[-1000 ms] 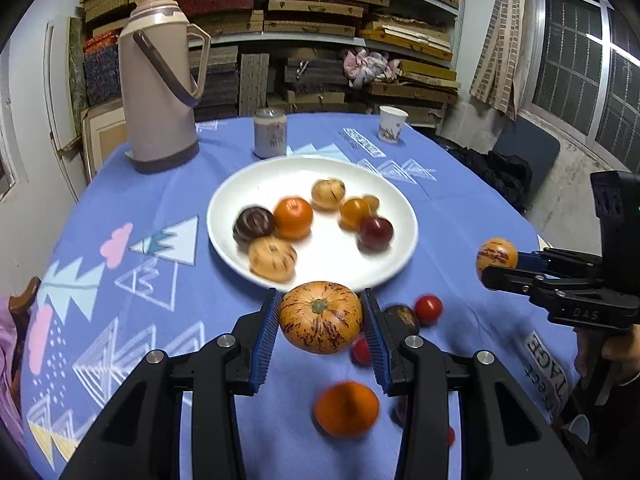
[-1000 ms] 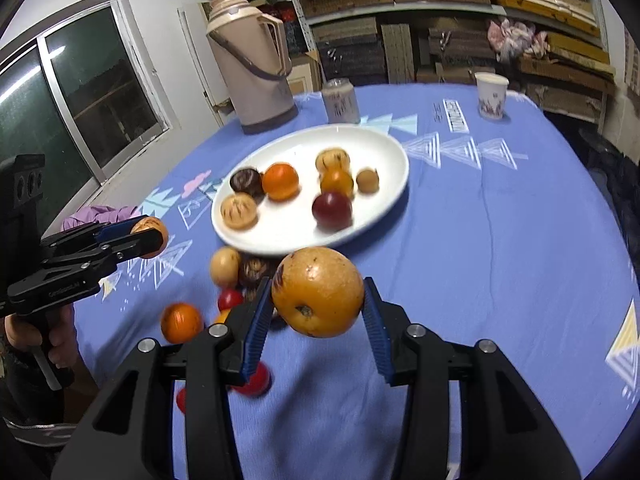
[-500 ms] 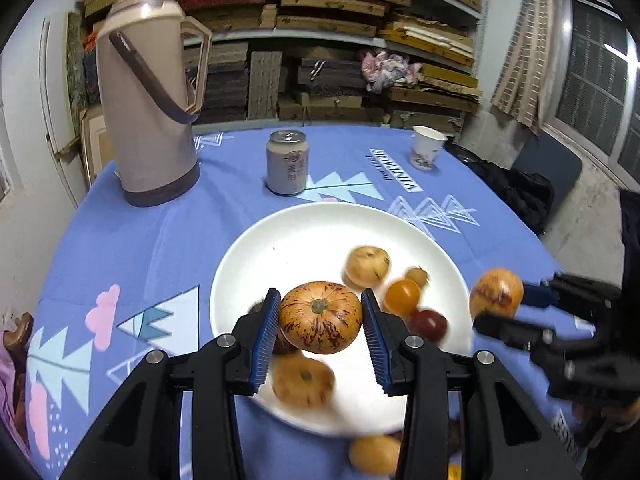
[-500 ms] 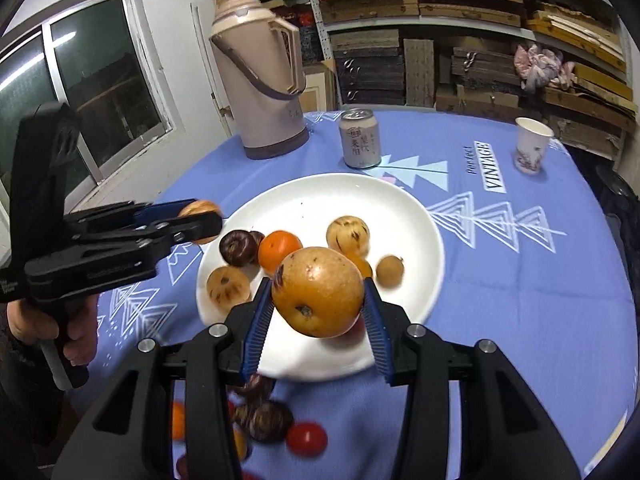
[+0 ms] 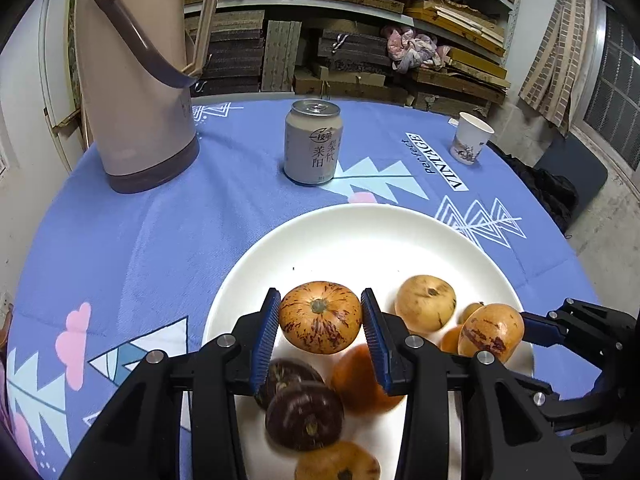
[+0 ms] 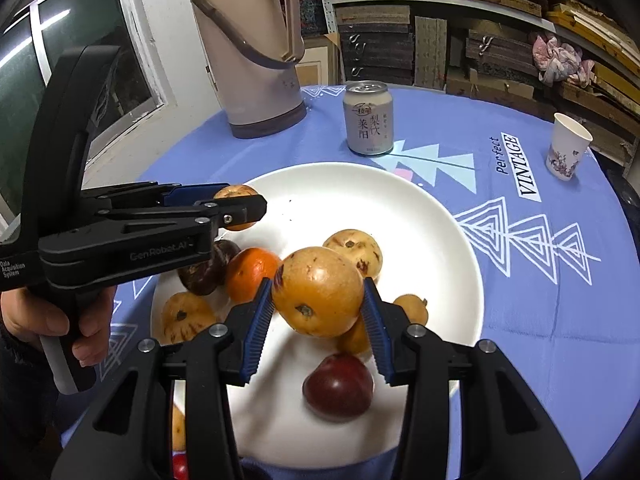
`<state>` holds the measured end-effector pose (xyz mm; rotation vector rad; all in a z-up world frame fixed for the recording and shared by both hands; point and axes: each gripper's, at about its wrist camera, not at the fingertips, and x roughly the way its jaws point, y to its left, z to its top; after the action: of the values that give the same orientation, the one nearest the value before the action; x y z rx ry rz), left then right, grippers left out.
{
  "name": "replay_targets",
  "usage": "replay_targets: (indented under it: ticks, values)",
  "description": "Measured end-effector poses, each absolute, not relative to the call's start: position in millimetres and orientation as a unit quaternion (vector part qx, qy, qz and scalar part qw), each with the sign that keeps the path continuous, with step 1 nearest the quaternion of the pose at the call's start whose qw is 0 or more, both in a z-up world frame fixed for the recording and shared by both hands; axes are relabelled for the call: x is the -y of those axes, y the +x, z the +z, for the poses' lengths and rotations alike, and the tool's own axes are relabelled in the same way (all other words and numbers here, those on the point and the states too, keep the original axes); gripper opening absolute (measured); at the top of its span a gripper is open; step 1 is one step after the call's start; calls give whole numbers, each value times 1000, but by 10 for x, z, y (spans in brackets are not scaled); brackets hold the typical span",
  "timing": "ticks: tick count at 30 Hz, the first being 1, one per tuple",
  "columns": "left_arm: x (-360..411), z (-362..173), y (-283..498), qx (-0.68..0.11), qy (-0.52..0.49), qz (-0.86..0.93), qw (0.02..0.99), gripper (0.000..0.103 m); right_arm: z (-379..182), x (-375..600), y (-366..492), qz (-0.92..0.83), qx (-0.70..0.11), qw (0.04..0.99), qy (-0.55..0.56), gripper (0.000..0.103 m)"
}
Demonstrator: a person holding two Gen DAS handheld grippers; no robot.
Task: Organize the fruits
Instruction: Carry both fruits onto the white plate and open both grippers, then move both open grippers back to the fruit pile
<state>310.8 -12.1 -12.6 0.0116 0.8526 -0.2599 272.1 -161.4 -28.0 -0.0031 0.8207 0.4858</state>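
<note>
My left gripper is shut on a streaked orange fruit and holds it above the white plate. My right gripper is shut on a spotted yellow-orange fruit above the same plate. On the plate lie several fruits: an orange, a dark brown fruit, a dark red fruit and a pale spotted fruit. The left gripper also shows in the right wrist view, and the right gripper in the left wrist view.
A beige thermos stands at the back left on the blue tablecloth. A drink can stands behind the plate, a paper cup at the back right. Shelves of stacked boards fill the background.
Both grippers have moved forward and lower over the plate with their fruits held. The plate, can and thermos look much closer. The loose fruits on the cloth have dropped out of view.
</note>
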Motion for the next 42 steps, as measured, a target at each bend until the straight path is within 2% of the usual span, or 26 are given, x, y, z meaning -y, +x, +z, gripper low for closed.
replay_targets:
  ticks: [2, 4, 5, 11, 14, 15, 19, 22, 28, 42]
  values:
    - [128, -159, 3157, -418, 2, -123, 900, 45, -314, 1580, 2764, 238, -400, 885, -2, 44]
    - [139, -155, 3163, -414, 5, -114, 903, 66, -341, 1555, 2789, 241, -402, 883, 2, 44]
    - [138, -132, 3140, -406, 8, -109, 907, 69, -340, 1547, 2790, 241, -400, 884, 6, 44]
    - [89, -34, 2967, -399, 15, -109, 910, 72, -271, 1620, 2665, 247, -392, 886, 23, 45]
    - [63, 6, 2819, -393, 19, -109, 913, 78, -235, 1738, 2517, 239, -388, 890, 34, 54]
    - [56, 18, 2763, -392, 20, -108, 913, 82, -229, 1793, 2450, 236, -386, 891, 38, 61]
    - [42, 56, 2473, -382, 29, -111, 917, 84, -203, 1965, 2163, 225, -374, 899, 45, 84]
    - [47, 81, 2277, -378, 36, -107, 919, 84, -192, 2042, 1981, 213, -370, 903, 48, 91]
    - [23, 124, 1881, -368, 24, -96, 925, 96, -238, 2158, 1616, 195, -382, 902, 55, 96]
    - [168, -219, 1067, -400, 70, -103, 908, 96, -496, 2244, 789, 183, -407, 894, 35, 98]
